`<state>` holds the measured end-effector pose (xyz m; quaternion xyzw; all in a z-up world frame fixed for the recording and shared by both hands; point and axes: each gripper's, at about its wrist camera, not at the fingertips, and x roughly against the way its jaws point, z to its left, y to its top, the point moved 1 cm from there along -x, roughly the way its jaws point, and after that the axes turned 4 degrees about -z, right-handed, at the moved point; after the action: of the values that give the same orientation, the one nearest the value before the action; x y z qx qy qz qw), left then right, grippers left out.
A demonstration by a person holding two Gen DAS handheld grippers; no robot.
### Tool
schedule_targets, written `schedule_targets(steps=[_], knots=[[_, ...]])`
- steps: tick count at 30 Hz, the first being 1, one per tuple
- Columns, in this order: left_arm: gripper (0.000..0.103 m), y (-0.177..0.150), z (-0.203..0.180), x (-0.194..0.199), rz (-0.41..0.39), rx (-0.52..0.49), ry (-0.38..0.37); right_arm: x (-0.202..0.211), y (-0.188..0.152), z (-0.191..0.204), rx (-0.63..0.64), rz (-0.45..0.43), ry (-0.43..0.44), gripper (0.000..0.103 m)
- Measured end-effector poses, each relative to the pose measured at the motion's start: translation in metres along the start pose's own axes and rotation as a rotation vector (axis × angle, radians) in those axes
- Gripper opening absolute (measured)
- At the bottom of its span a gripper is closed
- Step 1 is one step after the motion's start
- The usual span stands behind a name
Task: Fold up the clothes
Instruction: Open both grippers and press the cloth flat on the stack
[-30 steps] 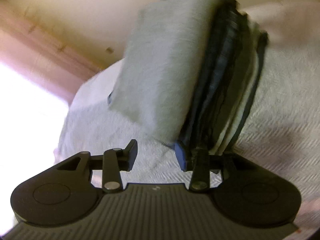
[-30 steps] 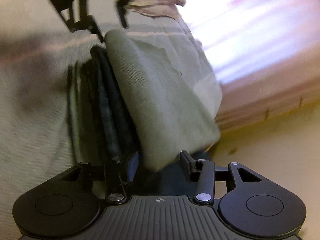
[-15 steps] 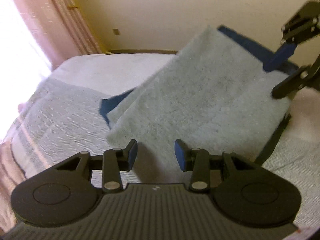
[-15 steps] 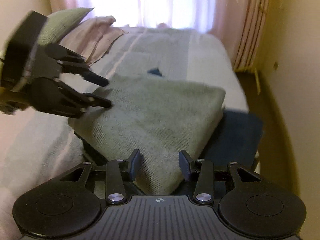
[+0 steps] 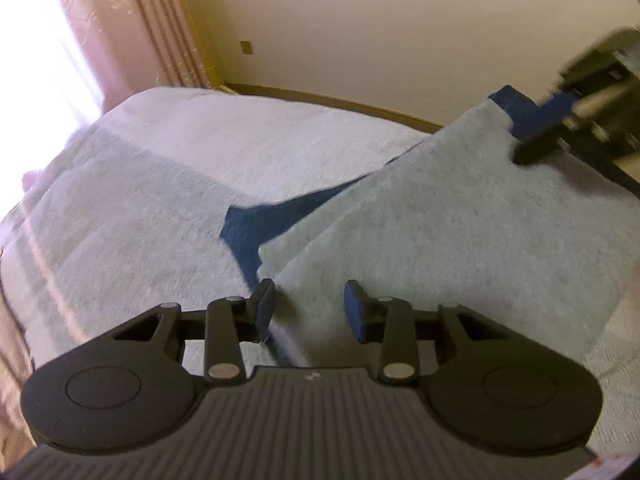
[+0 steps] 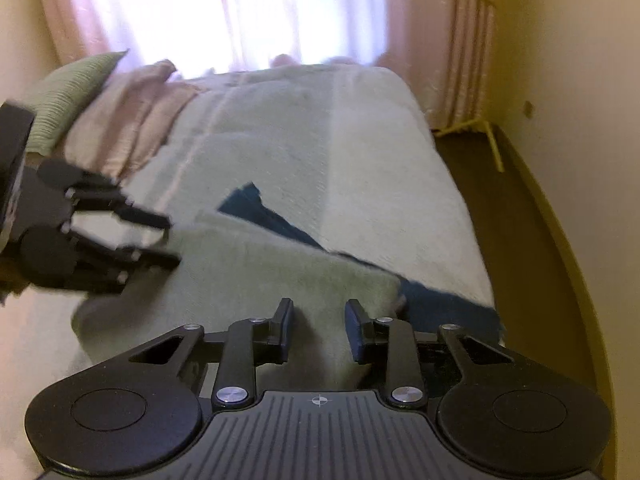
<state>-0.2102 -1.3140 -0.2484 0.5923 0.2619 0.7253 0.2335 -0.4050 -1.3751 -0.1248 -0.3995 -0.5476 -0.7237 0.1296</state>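
A folded grey-green garment (image 5: 460, 232) lies flat on the bed, on top of a dark blue garment (image 5: 256, 228) whose edges stick out beneath it. My left gripper (image 5: 310, 312) hovers at the stack's near corner. Its jaws are closing, with only the fabric below showing in the gap and nothing pinched. In the right wrist view the same grey-green garment (image 6: 280, 276) and blue garment (image 6: 444, 300) lie just past my right gripper (image 6: 319, 320), whose jaws are also closing on nothing. Each gripper appears in the other's view: the right gripper (image 5: 548, 128) and the left gripper (image 6: 160, 240).
The pale textured bed cover (image 5: 140, 208) spreads left of the stack. A green pillow (image 6: 68, 92) and a pink pillow (image 6: 132, 124) lie at the head. Pink curtains (image 6: 440, 40) and a bright window are behind. A dark floor strip (image 6: 520, 240) runs between bed and wall.
A second ago the stack stood tilted up between both grippers. It now lies flat on the bed, both grippers have let go and drawn back, and both views have rolled level.
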Motion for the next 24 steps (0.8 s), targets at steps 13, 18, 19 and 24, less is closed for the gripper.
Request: schedule_targets(steps=[13, 18, 19, 24], knots=[[0.027, -0.003, 0.009, 0.006, 0.015, 0.021, -0.011, 0.021, -0.001, -0.002, -0.069, -0.013, 0.006, 0.028], [0.028, -0.018, 0.018, 0.052, -0.035, 0.146, 0.008, 0.06, -0.022, 0.028, -0.086, -0.054, 0.025, 0.028], [0.028, -0.024, 0.018, 0.06, -0.039, 0.175, 0.005, 0.062, -0.029, 0.033, -0.087, -0.046, 0.033, 0.028], [0.029, -0.048, 0.0, 0.053, 0.023, 0.184, -0.002, 0.044, -0.055, 0.032, -0.176, -0.005, 0.041, 0.031]])
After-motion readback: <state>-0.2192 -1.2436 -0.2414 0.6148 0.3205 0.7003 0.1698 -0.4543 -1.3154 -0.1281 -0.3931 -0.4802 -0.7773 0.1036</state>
